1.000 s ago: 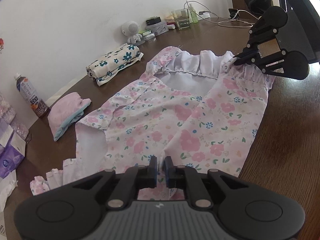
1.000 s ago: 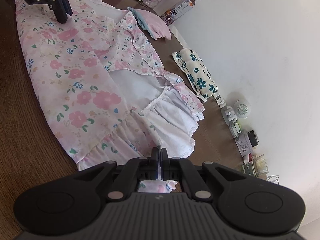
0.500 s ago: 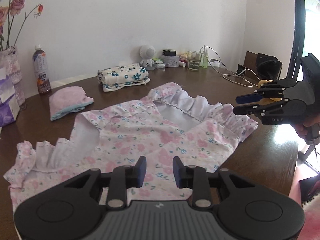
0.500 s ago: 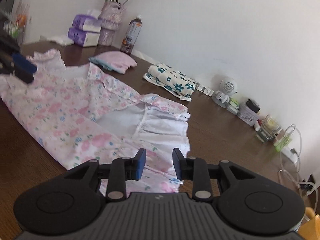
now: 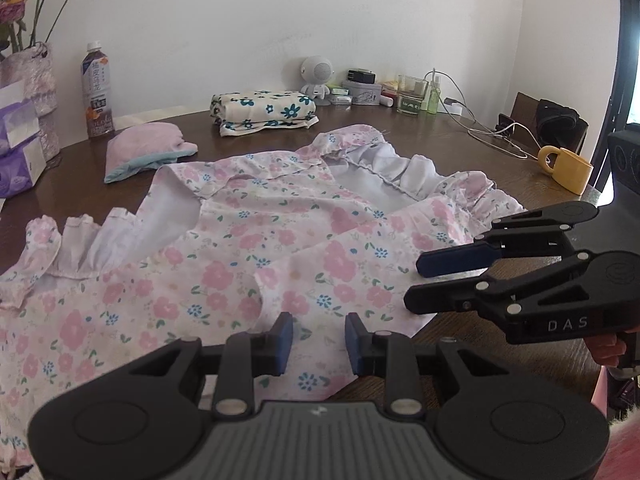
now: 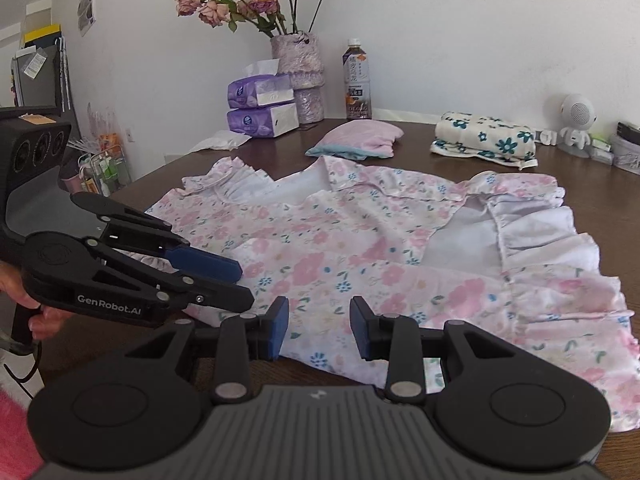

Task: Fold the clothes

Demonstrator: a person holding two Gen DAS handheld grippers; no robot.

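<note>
A pink floral garment point(image 5: 280, 240) point(image 6: 360, 248) lies spread on the dark wooden table point(image 5: 460, 148), one side folded over so white lining and ruffles show. My left gripper point(image 5: 319, 340) hovers open over its near edge, with nothing between the blue pads. In the right wrist view it point(image 6: 240, 286) comes in from the left, held by a hand. My right gripper point(image 6: 319, 326) is over the garment's near hem, its jaws opening and nothing pressed between them. The left wrist view shows the right gripper point(image 5: 416, 284) at the garment's right edge.
A folded floral cloth point(image 5: 264, 112) and a small folded pink piece point(image 5: 148, 148) lie behind the garment. At the back stand a bottle point(image 5: 96, 88), tissue packs point(image 6: 260, 108), a vase of flowers point(image 6: 298, 76) and a white speaker point(image 5: 318, 76). A yellow mug point(image 5: 568, 168) and cables sit right.
A second ago both grippers were shut on the garment's edges. Both have let go, opened, rolled level and drawn back towards the near side; the garment now lies flat.
</note>
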